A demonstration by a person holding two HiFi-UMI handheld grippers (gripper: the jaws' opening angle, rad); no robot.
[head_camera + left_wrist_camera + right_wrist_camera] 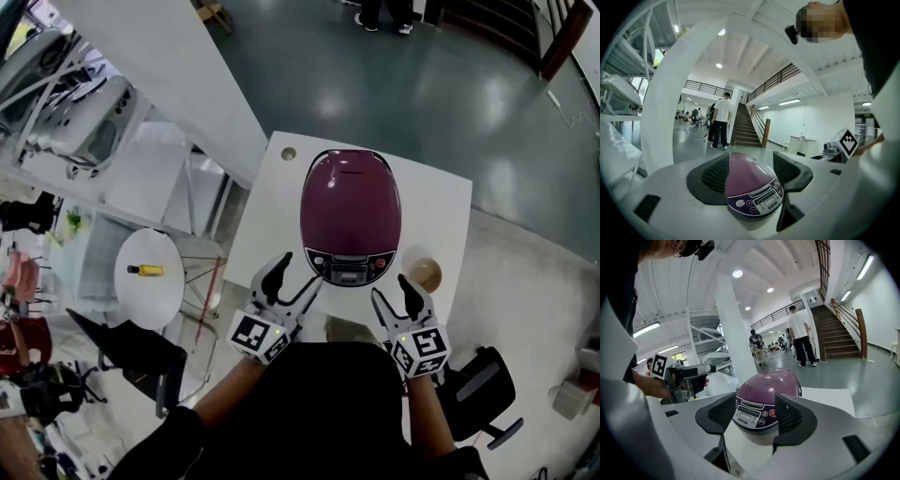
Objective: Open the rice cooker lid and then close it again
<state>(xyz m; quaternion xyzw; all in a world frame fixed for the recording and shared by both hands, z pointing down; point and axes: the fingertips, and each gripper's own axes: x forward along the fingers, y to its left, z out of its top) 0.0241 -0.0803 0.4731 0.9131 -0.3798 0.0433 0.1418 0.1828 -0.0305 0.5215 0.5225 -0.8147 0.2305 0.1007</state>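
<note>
Both tongs are spread and hold nothing: my left tongs (298, 272) and right tongs (391, 289) hover just in front of the purple rice cooker (351, 211), which sits closed on the white surface (267, 216). To open it cleanly, I judge 1 tip should press the latch above the control panel (349, 270) while the other steadies the body.

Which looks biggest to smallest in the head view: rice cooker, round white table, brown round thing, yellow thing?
1. rice cooker
2. round white table (it stands lower, so real size unsure)
3. brown round thing
4. yellow thing
</note>
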